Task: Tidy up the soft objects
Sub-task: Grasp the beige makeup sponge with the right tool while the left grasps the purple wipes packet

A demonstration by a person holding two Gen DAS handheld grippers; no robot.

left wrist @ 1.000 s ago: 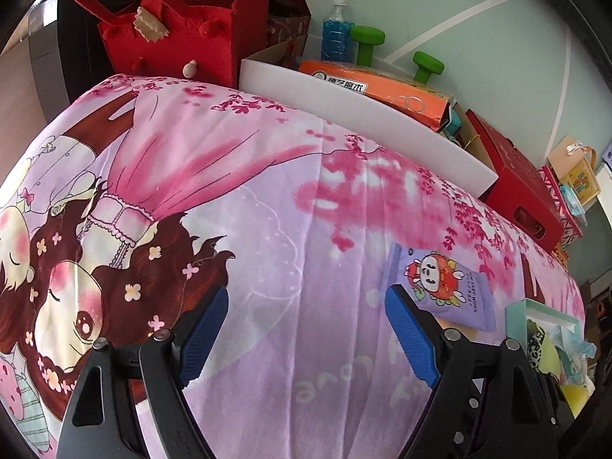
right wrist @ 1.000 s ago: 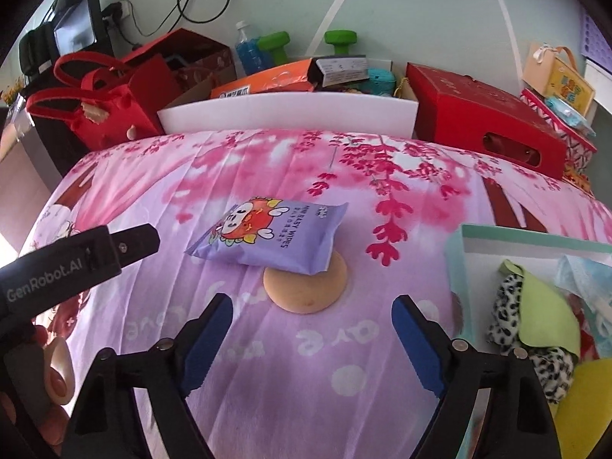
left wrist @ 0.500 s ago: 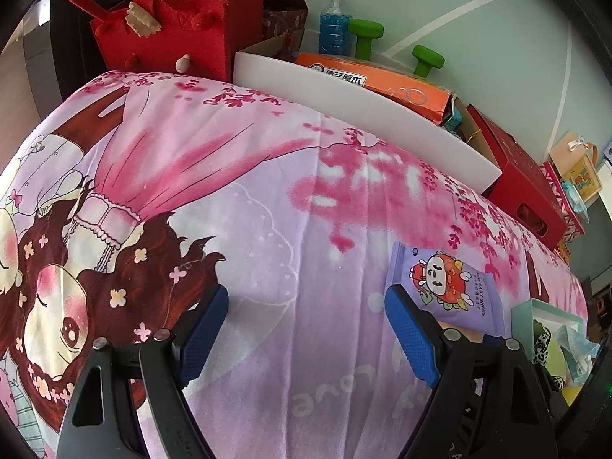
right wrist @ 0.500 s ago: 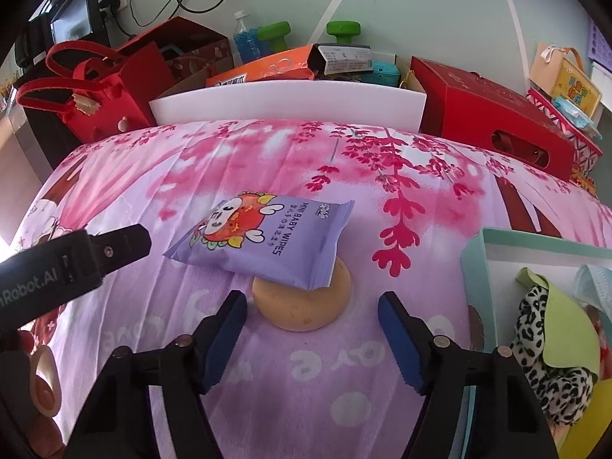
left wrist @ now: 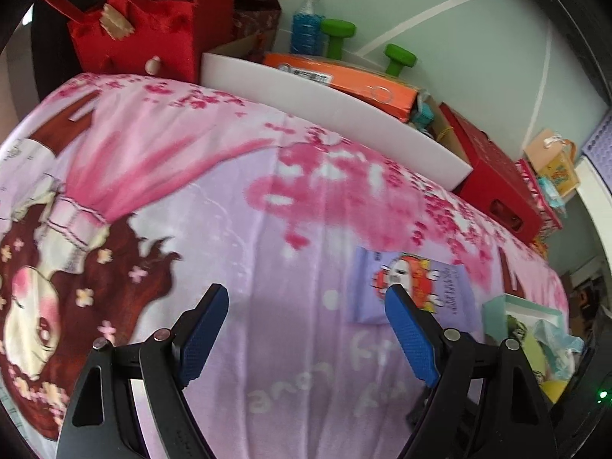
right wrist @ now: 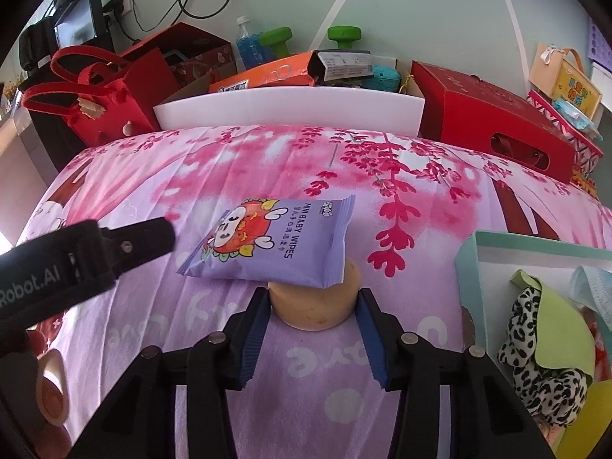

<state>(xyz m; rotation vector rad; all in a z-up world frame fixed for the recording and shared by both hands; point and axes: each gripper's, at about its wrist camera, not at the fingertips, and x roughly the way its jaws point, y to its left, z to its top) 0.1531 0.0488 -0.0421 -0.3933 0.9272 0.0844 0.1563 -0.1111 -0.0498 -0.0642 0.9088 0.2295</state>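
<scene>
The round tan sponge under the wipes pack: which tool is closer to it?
Right. The right tool is closing around the tan sponge, a finger on each side. The left tool is open over bare bedsheet, away from it.

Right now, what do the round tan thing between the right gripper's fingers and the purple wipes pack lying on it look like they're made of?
The round tan pad looks like soft matte foam or sponge: dull, faintly speckled surface, rounded edge, though I can't be sure. The wipes pack looks like thin glossy plastic film: printed face, crimped serrated end seal. The right gripper is closing around the pad.
</scene>
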